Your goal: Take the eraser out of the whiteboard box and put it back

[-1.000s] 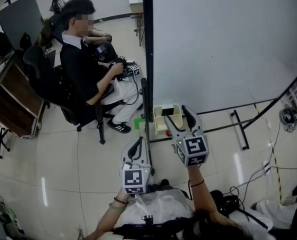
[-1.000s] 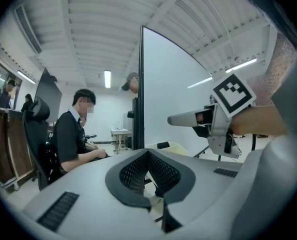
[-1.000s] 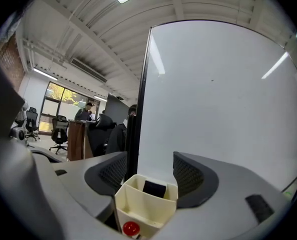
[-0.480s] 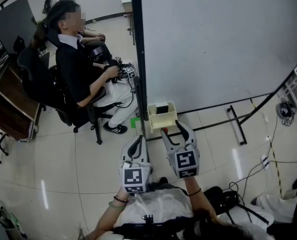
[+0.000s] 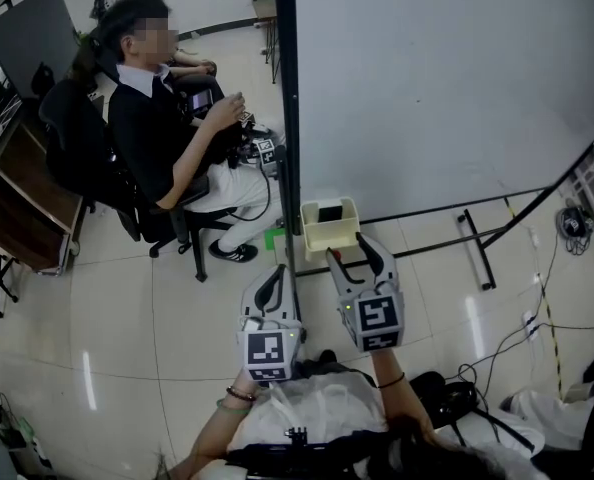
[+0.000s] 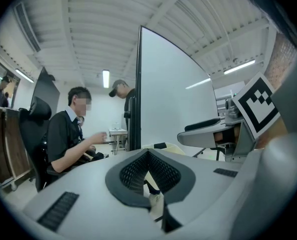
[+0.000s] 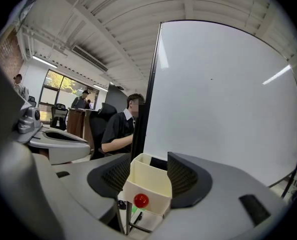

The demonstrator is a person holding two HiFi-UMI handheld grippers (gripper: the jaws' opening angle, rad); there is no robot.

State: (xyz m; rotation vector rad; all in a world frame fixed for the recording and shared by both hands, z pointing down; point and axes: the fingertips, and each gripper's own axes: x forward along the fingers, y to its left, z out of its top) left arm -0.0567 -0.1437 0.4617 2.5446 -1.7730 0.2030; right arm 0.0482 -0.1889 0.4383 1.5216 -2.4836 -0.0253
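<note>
Jaws of the right gripper [image 5: 349, 250] pinch the box [image 5: 312, 238], not the eraser [image 5: 329, 212]; the left gripper's [image 5: 275, 280] meet, empty. Lifting now could wrench the box off the whiteboard [image 5: 447, 78].

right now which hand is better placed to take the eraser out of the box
Right. The right gripper points straight at the box holding the eraser, close to its front wall, though its jaws are shut. The left gripper hangs further back, off to the box's left.
</note>
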